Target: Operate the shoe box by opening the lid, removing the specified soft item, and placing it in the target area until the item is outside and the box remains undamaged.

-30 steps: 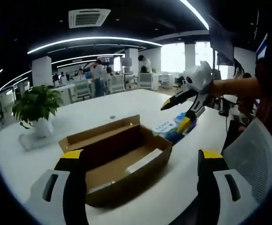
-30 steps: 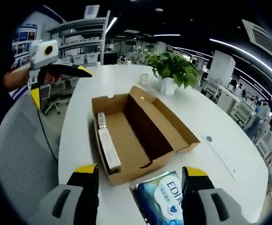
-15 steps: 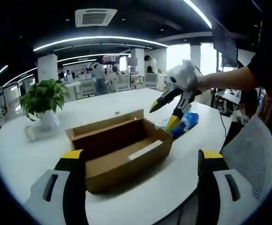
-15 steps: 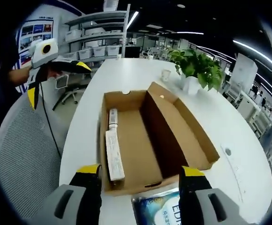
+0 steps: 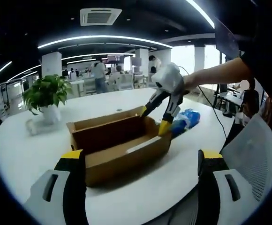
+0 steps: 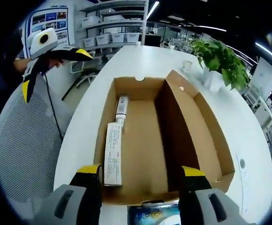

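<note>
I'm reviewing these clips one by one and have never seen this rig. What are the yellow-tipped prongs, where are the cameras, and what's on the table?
A person holds a two-jaw gripper in each hand, and each carries a camera looking along its own jaws. The left gripper and right gripper are both open, holding nothing. The right gripper is also seen in the left gripper view, over the box end. On the white table sits an open cardboard box with a long white packet inside, a blue soft pack beside it, and a potted plant.
</note>
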Available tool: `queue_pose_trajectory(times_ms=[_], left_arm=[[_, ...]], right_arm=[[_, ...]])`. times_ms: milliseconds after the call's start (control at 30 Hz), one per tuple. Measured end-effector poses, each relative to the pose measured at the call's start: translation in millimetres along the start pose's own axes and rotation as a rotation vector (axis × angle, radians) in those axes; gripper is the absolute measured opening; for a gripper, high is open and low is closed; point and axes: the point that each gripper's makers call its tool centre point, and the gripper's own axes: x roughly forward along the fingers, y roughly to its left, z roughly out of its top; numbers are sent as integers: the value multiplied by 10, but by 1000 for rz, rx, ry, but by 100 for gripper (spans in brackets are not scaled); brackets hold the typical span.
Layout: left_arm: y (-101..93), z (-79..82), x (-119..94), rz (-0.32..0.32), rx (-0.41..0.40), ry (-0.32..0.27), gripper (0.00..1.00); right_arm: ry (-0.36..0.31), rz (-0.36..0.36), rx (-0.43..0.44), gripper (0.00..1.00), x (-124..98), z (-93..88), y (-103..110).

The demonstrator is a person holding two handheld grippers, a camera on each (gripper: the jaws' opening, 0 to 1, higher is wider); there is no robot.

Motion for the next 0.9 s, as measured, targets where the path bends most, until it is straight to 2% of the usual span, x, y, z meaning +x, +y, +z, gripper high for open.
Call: queue_pose_trajectory(times_ms=[267,333,467,533,633,700,900], left_arm=[[-67,-74,53,-3,20,14,99],[-66,-83,61,0,43,17,99],[-59,-78,58,-2,38,10,99],[-57,-81,60,-2,36,9,98],[-55,-95,64,-1,38,13,98],[-59,-90,65,-3,38,10,98],[-65,-94,71,-8,32,6,98]], right_arm=[[43,72,-13,62,191,-57,71],[50,77,-15,59,230,-66,87],[48,72,-20,56,265,-60,103],[45,73,-35,51,285,-57,142],[43,89,-67,37,305,-52,230],[45,74,-88,29,325,-55,231],[30,77,-78,27,353,-9,252]])
